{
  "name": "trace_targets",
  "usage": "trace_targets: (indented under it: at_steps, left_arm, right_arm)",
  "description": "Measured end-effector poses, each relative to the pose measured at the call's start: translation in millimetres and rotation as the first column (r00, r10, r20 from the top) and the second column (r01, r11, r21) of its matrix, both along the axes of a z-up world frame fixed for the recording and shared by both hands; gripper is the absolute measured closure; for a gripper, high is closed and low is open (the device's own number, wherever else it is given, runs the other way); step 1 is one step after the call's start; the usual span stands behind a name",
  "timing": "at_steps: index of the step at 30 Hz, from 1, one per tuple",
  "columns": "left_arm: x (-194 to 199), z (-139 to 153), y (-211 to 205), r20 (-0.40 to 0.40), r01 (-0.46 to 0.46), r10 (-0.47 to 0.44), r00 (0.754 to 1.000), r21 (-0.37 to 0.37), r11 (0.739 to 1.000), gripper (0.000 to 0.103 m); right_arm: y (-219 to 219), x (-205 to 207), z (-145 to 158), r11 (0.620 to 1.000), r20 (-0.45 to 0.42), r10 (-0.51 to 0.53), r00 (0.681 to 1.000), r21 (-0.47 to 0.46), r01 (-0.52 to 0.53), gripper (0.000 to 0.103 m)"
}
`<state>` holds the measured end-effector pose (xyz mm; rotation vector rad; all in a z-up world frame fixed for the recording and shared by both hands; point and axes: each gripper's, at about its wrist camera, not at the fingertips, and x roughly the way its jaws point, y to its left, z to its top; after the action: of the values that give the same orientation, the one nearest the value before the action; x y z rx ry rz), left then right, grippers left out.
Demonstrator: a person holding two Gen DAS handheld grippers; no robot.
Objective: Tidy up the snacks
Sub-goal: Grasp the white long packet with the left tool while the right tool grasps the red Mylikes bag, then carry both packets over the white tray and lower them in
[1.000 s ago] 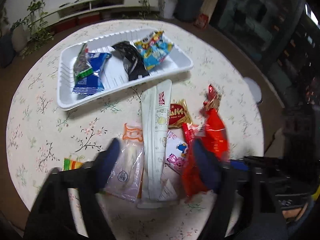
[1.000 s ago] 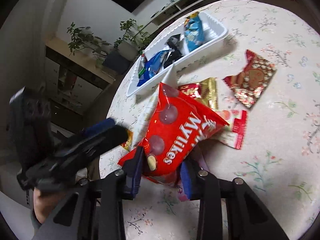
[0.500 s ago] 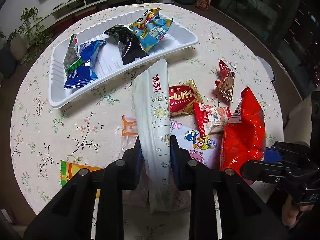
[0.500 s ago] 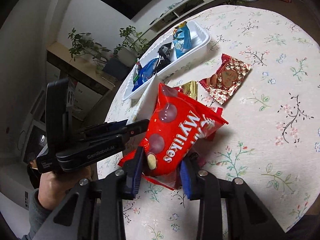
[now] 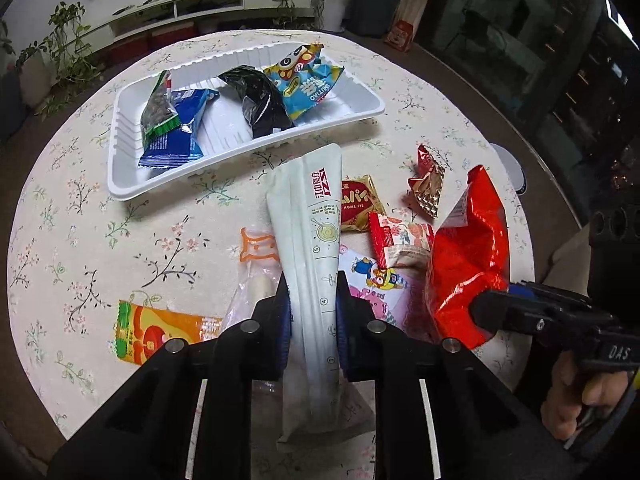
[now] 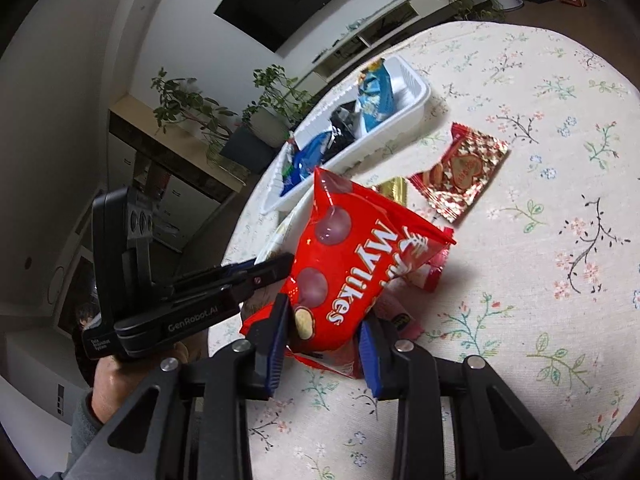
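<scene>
My left gripper is shut on the near end of a long white packet, which points away toward the white tray. A green, a blue, a black and a light-blue packet lie in the tray. My right gripper is shut on the lower edge of a red Mylikes bag and holds it upright above the table. In the left wrist view the same red bag hangs at the right of the snack pile.
Loose on the flowered tablecloth lie an orange packet, a clear packet with an orange label, a gold-red pie packet, a red-gold cookie packet and a pink cartoon packet. The round table's edge curves close by on the right.
The left jaws, wide open on either side of the white packet a second ago, have shut on it. The right gripper has carried the red bag rightward off the pile.
</scene>
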<state>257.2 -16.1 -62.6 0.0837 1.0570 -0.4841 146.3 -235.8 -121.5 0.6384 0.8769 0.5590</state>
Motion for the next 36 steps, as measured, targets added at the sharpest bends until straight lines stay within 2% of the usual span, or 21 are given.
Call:
trace_targets:
  at_steps: [13, 20, 26, 31, 36]
  left_arm:
    - [-34, 13, 38, 0.030, -0.061, 0.065, 0.997, -0.116, 0.991, 0.087]
    - [-44, 26, 75, 0.036, -0.142, 0.153, 0.988, -0.219, 0.965, 0.087]
    - [-39, 51, 99, 0.072, -0.177, 0.206, 0.976, -0.295, 0.939, 0.087]
    - [-18, 79, 114, 0.103, -0.199, 0.248, 0.963, -0.347, 0.917, 0.087]
    - [24, 107, 111, 0.138, -0.207, 0.274, 0.952, -0.370, 0.906, 0.087]
  right_arm:
    - [-9, -7, 3, 0.999, 0.026, -0.036, 0.999, 0.000, 0.036, 0.069]
    - [-19, -16, 22, 0.997, 0.057, -0.071, 0.996, -0.004, 0.072, 0.069]
    - [-39, -17, 40, 0.993, 0.079, -0.113, 0.990, -0.008, 0.114, 0.069]
    - [-66, -3, 72, 0.987, 0.136, -0.140, 0.981, -0.063, 0.150, 0.069]
    - [-61, 31, 124, 0.967, 0.235, -0.077, 0.969, -0.217, 0.129, 0.069]
